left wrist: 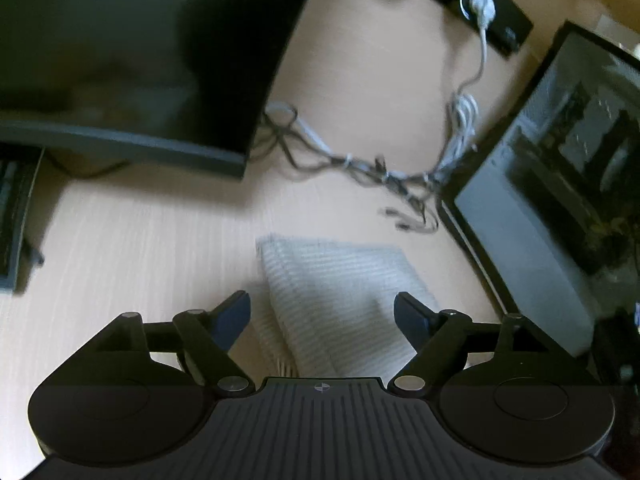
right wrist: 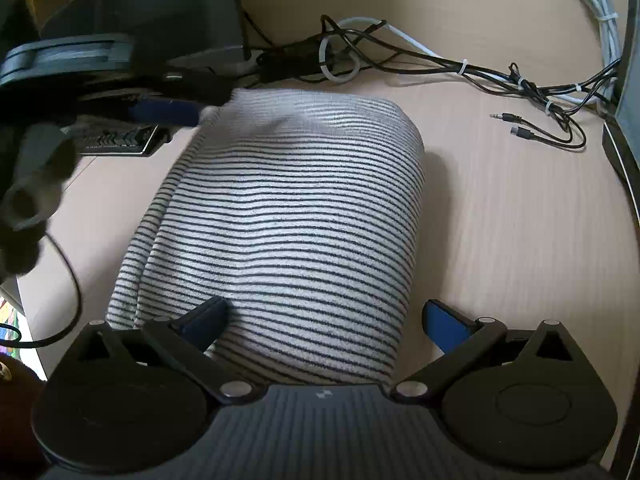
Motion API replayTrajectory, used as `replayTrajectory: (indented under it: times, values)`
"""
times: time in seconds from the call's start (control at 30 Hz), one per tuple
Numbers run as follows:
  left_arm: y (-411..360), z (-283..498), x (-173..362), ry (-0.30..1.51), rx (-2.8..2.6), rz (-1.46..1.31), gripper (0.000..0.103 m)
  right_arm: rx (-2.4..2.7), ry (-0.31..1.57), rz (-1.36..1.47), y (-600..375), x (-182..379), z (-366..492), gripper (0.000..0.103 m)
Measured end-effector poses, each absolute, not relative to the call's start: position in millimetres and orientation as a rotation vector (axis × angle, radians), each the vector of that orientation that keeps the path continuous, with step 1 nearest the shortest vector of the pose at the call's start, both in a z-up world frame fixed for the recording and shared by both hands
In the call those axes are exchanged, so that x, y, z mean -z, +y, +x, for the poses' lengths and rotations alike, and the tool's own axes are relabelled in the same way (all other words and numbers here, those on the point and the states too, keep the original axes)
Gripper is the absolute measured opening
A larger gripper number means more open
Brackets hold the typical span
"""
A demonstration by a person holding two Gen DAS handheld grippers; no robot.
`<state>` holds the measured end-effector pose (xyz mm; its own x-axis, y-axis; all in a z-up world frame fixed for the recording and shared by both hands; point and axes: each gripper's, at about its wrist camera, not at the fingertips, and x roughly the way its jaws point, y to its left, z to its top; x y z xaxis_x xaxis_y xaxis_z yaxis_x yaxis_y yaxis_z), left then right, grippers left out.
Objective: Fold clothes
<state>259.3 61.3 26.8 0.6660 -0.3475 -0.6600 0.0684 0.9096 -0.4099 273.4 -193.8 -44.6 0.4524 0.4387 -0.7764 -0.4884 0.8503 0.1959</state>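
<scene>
Pale wood-grain counter (right wrist: 500,220) carries everything we work on, with a tangle of cables (right wrist: 400,60) lying beyond our right tool (right wrist: 326,320) and a dark monitor (left wrist: 120,60) looming ahead and to the left of our left tool (left wrist: 322,312). Our striped garment (right wrist: 288,216) lies on the counter already folded into a thick rectangular bundle, running from just under the right tool forward toward the cables; from the left wrist it shows directly ahead between the fingers (that view is blurred, so fine detail is lost). Both tools stand wide and hold nothing. The right tool's left finger sits over the near end of the cloth, its right finger past the cloth's right edge, above bare counter; whether either touches we cannot tell. The left tool appears in the right wrist view at the far left corner of the bundle. We judge the fold nearly complete, so the step in hand looks like tidying. To do it well, we would press flat along the stacked layers, keep edges aligned, and avoid dragging the top layer or snagging the cables beyond.
</scene>
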Motion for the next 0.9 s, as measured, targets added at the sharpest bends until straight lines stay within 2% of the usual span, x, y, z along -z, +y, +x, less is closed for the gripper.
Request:
replayTrajectory:
  times: [0.1,0.17,0.37,0.43,0.5,0.6,0.63,0.73,0.9]
  values:
    - [56.4,254.6,-15.5,0.873,0.259,-0.388,0.084,-0.588,0.938,-0.067,-193.3,40.6,274.5,0.103]
    - [49.9,252.0,-5.0,0.909,0.252,-0.36,0.076,-0.606,0.932,-0.06,-196.8,33.4,276.3,0.103]
    - [45.9,244.1,6.9,0.903,0.249,-0.336,0.071,-0.541,0.883,0.163,-230.2,8.6,304.6,0.102]
    - [44.9,242.3,7.3,0.899,0.252,-0.323,0.07,-0.516,0.912,0.224,-231.4,16.9,319.0,0.088]
    - [43.2,241.8,6.9,0.898,0.253,-0.31,0.066,-0.494,0.97,0.283,-227.9,32.0,332.9,0.083]
    - [41.4,241.2,6.1,0.894,0.255,-0.296,0.064,-0.509,1.036,0.401,-221.8,47.6,347.0,0.082]
    - [41.1,241.4,5.8,0.894,0.254,-0.295,0.063,-0.529,1.032,0.408,-216.5,45.2,346.1,0.077]
    - [43.0,242.2,7.1,0.889,0.26,-0.301,0.063,-0.59,0.915,0.267,-199.2,20.9,329.6,0.069]
    - [48.0,242.5,9.4,0.876,0.258,-0.335,0.068,-0.538,0.964,0.238,-202.6,34.8,333.6,0.069]
